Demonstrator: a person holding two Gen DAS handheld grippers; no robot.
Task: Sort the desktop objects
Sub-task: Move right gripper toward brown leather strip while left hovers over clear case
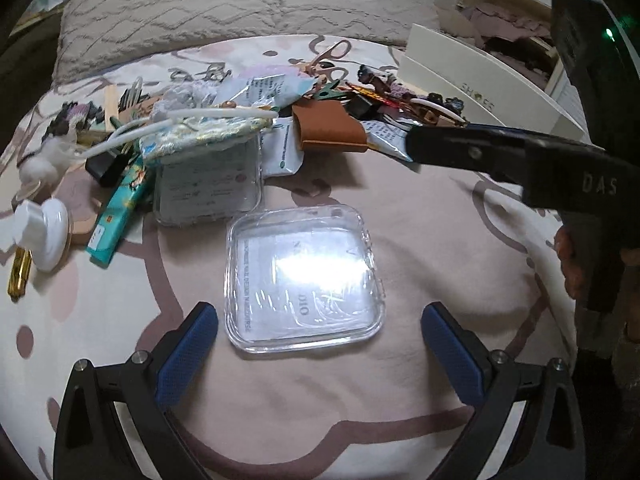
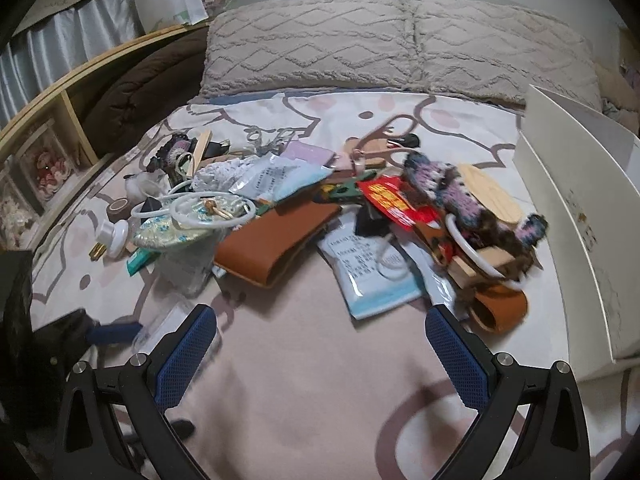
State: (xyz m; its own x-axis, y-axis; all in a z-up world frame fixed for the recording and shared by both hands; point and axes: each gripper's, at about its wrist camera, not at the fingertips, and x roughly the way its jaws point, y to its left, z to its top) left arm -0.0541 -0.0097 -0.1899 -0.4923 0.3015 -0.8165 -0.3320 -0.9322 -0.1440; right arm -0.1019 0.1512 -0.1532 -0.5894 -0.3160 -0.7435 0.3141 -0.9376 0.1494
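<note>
Bedding printed with pale pink cartoon outlines serves as the work area, with two tufted grey pillows [image 2: 400, 44] at twelve o'clock and a heap of small clutter [image 2: 312, 208] strewn across the bed in front of them.

In the left wrist view, a clear plastic case [image 1: 304, 276] lies flat on the blanket, well apart from the heap, just ahead of the left hand-held gripper [image 1: 320, 328]. Its jaws are spread wide and empty, the case's near edge lying between the blue pads [image 1: 188, 352]. My guess is the case has been singled out as the next item to pick up. It holds a printed paper insert; glare hides most of the lettering. A second clear case [image 1: 208, 188] at eleven o'clock sits at the edge of the heap, with a brocade pouch [image 1: 204, 132] and a white cord [image 1: 192, 120] resting on top, so it looks harder to free.

The right hand-held gripper [image 2: 320, 328] hangs over bare blanket, jaws apart, nothing held. Ahead of it at twelve to one o'clock lie a brown leather sleeve [image 2: 276, 240], pale-blue foil packets [image 2: 368, 272] and a knitted purple-and-brown piece [image 2: 472, 200] draped over a white ring [image 2: 476, 248].

A white shoe box [image 2: 580, 208] stands open at three o'clock, probably the destination for sorted things. What it holds cannot be seen from the right wrist view.
</note>
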